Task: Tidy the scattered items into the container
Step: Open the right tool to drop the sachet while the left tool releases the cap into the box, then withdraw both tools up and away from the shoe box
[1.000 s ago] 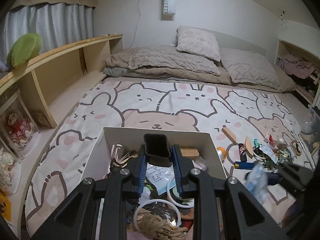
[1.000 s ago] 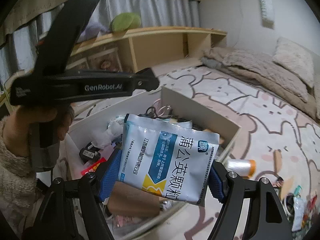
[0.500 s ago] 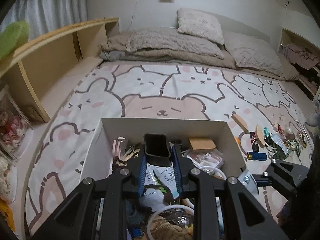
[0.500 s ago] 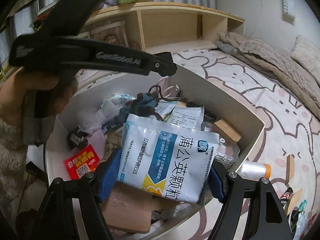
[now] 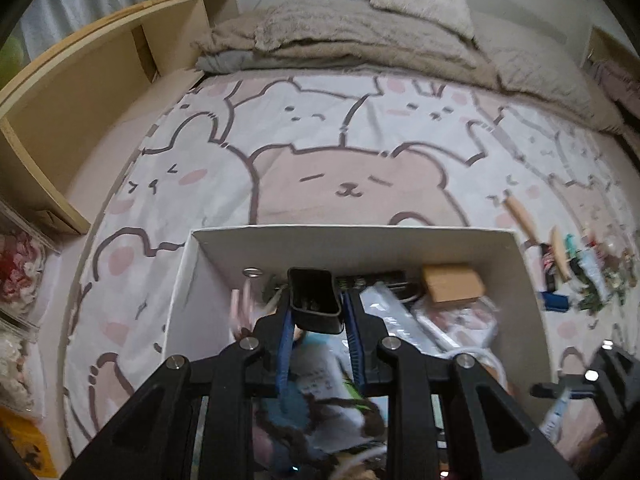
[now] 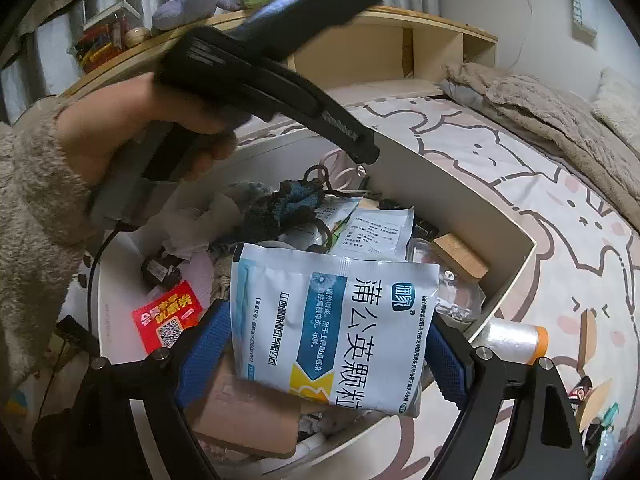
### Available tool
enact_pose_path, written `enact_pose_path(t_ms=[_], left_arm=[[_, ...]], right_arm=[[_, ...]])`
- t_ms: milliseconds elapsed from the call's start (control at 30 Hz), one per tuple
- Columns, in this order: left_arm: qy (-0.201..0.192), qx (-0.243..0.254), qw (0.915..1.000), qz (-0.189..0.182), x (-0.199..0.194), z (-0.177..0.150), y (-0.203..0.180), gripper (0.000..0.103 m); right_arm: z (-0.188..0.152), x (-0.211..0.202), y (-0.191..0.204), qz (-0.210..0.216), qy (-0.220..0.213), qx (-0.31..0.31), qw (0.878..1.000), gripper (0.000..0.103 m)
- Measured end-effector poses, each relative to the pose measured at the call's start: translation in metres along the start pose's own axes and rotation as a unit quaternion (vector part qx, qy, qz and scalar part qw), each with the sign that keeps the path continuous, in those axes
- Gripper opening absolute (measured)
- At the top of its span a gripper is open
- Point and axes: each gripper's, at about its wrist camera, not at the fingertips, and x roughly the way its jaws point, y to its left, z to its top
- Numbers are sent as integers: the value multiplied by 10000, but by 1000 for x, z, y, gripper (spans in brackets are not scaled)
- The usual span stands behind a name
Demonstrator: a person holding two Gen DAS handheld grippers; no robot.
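Right gripper (image 6: pixel 326 354) fingers newly widened around Chinese-lettered sachet (image 6: pixel 334 328), perhaps freed.

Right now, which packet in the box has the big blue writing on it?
The white sachet between the right gripper's opened jaws; the red packet shows yellow print, and the sachet behind only tiny black text.

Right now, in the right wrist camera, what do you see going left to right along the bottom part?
Red packet → white medicine sachet → clear roll with an orange end → wooden pieces on the bear blanket.
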Motion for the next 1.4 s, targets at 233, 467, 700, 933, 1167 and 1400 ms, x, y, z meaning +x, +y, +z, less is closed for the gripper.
enact_pose_path(t_ms=[233,467,700,933,1167,1400], left_arm=[[420,78,9984,372,29,2,6,24],[505,218,9963,659,46,3,6,24],[466,109,9938,1006,50,3,13,29],[274,-59,9948,984,37,7,18,53],[218,-198,9959,859,27,5,18,53],[203,-479,9963,691,15,-2,18,53]], right_arm=[[-2,-4,-4,213,-67,144,9996,90],[-1,-5,-3,286,-82,149,9994,90],[-1,-3,3,154,-81,-41,9998,103],[-1,-8,-1,168,-161,52,9997,103],[0,-16,-2,164,-212,113,9996,103],[2,-26,2,154,-287,193,9993,103]])
